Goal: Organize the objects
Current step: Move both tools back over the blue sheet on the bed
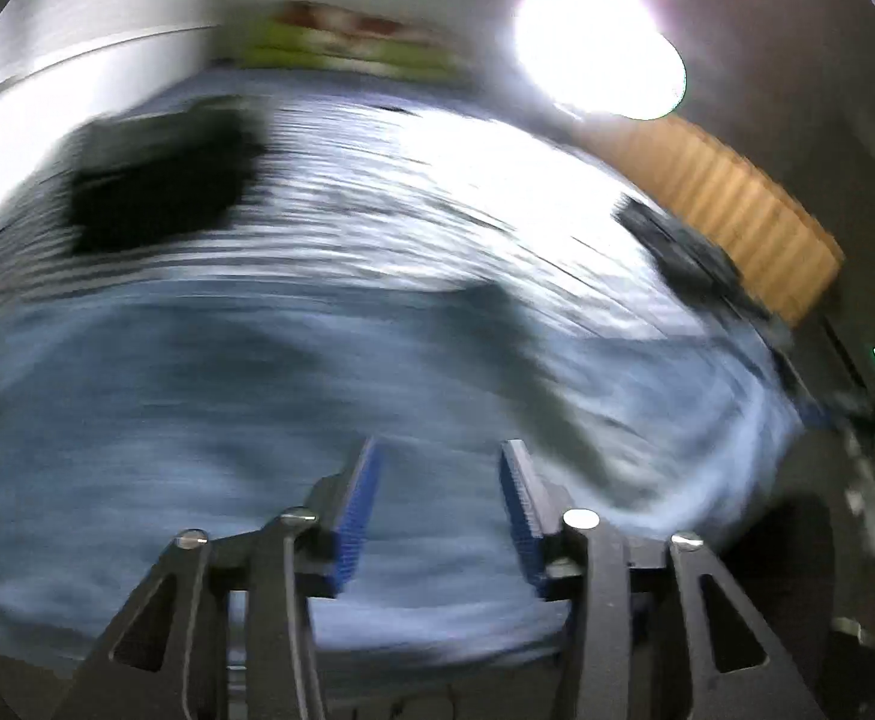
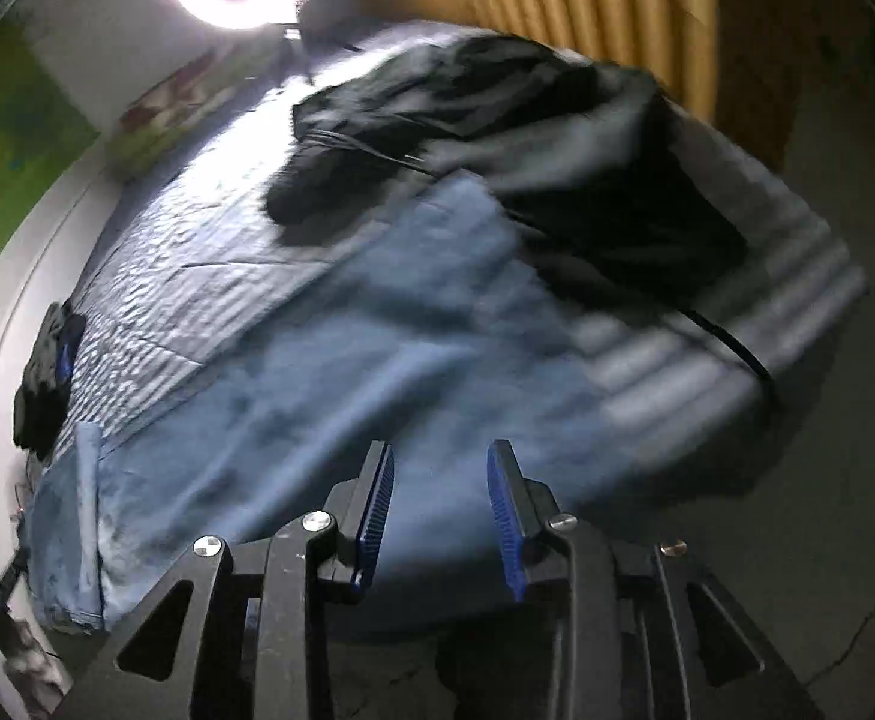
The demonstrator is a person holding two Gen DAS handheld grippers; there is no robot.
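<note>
I am looking at the light-blue denim garment (image 2: 293,396) lying spread on the striped blue-grey bed (image 2: 155,276), a crumpled black garment (image 2: 557,150) beyond it. Both the left hand-held gripper (image 1: 440,504) and right hand-held gripper (image 2: 440,510) are hovering parted, holding nothing. I judge I am between grasps; next calls for choosing an edge.

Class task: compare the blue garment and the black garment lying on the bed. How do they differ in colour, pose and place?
The blue garment is light denim-blue; the black garment is dark. The blue one lies spread fairly flat; the black one sits bunched in a heap. The blue one lies nearer the right gripper; the black one lies farther off, toward the wooden slats. Both rest on the striped bedcover.
</note>
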